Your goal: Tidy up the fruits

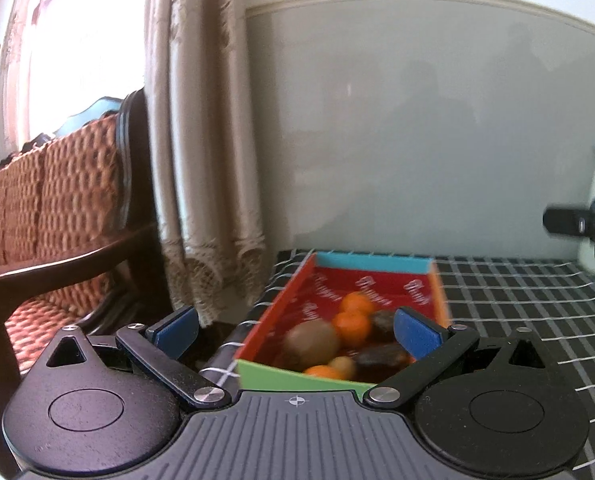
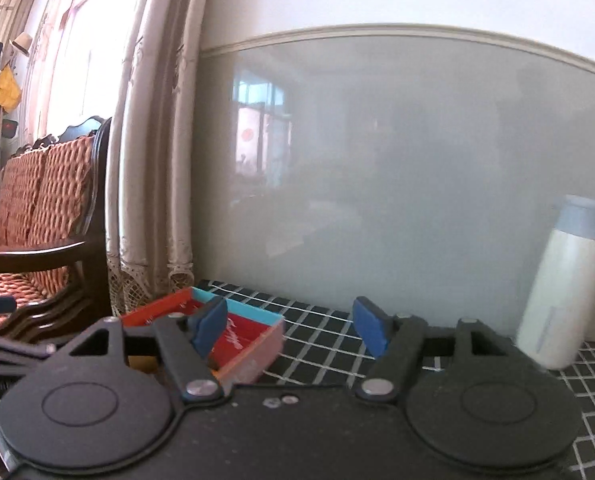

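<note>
Shallow red cardboard box point(image 1: 377, 288) with blue and green end flaps, holding oranges point(image 1: 351, 326), a brown kiwi point(image 1: 311, 340) and dark fruits, directly ahead of left gripper point(image 1: 297, 330), long axis running away. Jaws wide apart, empty. Right gripper point(image 2: 293, 330) also apart, empty, box off to its left.

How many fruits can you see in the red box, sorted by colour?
Orange fruits: 3, at and
Brown fuzzy fruit: 1
Dark brown fruits: 2, at and
Small yellowish fruit: 1
Total: 7 visible in the red box; the blur and the box's near wall may hide more.
</note>
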`<state>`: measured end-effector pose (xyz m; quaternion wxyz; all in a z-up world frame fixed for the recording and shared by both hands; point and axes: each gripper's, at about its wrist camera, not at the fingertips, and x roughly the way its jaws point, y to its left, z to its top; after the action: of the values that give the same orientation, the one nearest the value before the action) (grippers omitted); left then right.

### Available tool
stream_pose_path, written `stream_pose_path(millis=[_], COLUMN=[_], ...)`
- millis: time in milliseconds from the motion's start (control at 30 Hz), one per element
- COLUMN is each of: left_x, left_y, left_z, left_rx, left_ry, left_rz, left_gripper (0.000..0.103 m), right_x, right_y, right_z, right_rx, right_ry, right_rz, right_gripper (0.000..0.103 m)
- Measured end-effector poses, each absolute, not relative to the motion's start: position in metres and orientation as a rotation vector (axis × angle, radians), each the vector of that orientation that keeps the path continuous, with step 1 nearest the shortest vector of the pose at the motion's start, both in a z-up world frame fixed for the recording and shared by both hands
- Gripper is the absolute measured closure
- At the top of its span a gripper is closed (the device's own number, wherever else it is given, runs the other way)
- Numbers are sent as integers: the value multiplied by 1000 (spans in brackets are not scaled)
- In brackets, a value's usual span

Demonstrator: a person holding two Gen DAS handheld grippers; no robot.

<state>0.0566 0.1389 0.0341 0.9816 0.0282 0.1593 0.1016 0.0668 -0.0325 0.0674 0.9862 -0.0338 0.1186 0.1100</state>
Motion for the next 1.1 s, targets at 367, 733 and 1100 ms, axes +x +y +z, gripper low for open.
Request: stream_pose_path(millis=[367,733,1100], left_x=[3,11,6], left_y=[87,70,87], left_z=[20,-7,-6], left_rx=[76,143,97], left_ry=[310,345,334], left_rz=[158,182,204], left_gripper=[0,0,0], right_x=[9,20,19], right_y=[-65,-75,-68], right_z=[34,12,6], right_rx=[-58,-13,-29], right_ry=[217,303,307], right_rz=[116,107,88], right_gripper=[24,21,5])
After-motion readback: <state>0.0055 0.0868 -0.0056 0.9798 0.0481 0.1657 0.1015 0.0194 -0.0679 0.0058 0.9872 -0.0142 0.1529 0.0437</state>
